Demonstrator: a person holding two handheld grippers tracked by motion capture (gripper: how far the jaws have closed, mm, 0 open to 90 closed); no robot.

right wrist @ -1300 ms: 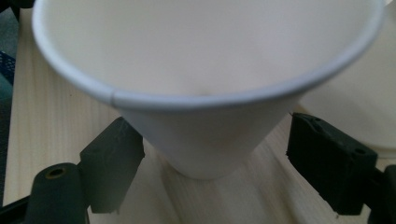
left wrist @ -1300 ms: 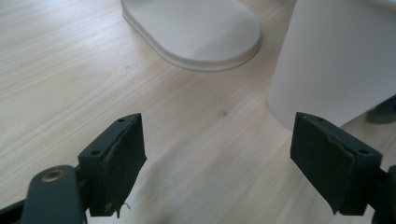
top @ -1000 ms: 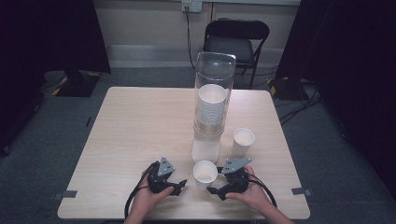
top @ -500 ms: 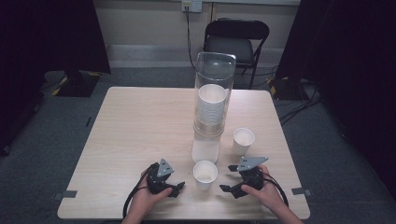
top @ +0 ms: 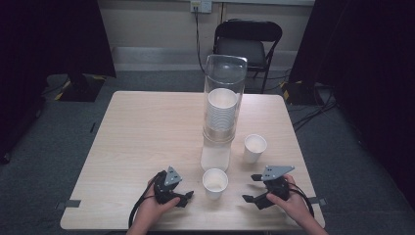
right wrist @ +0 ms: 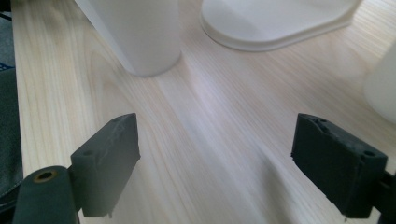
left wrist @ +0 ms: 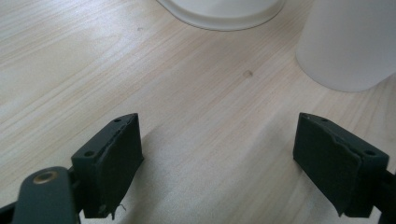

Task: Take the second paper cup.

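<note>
White paper cup (top: 215, 182) upright between left gripper (top: 187, 197) and right gripper (top: 253, 188); both jaws released, empty.

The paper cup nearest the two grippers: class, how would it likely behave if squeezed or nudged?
The paper cup looks thin-walled and empty, so it is probably very light and would likely slide at a nudge. Its open rim suggests the wall would dent under a hard squeeze. It stands upright on a base narrower than its rim, so a push near the top might tip it.

The top edge of the right gripper view cuts off the near cup (right wrist: 140, 32) and the dispenser base (right wrist: 275, 23).
</note>
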